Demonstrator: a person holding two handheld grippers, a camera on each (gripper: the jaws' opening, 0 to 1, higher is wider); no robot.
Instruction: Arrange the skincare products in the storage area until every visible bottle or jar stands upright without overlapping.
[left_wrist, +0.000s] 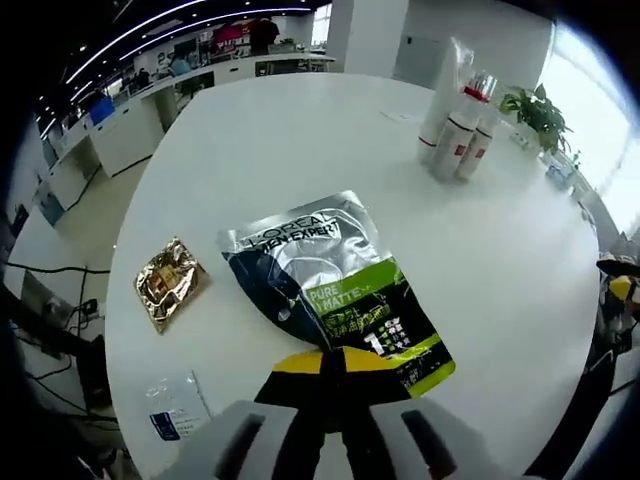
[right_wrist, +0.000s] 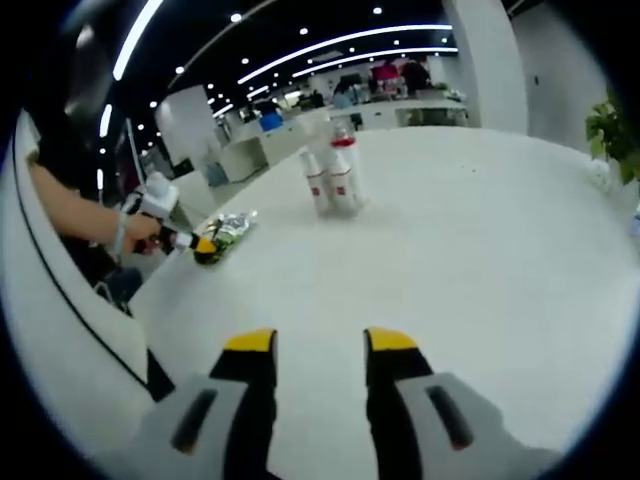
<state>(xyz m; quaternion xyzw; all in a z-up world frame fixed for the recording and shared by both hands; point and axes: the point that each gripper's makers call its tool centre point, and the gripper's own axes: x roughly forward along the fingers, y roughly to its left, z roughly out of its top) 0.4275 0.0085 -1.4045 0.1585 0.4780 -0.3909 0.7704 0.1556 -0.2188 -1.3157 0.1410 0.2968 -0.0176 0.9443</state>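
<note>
Pinching pouch edge in closed left gripper | right gripper open, empty, bottles well ahead | lift slowly, keep pinch firm, clear of gold sachet

The worktop is showing plain white. The pouch is gleaming silver and dark navy with lime-green panels and white lettering. At nine o'clock from it, the small sachet is glinting gold. The bottles are showing white with red bands and silver caps. The left gripper and right gripper are showing black jaws tipped yellow.
</note>
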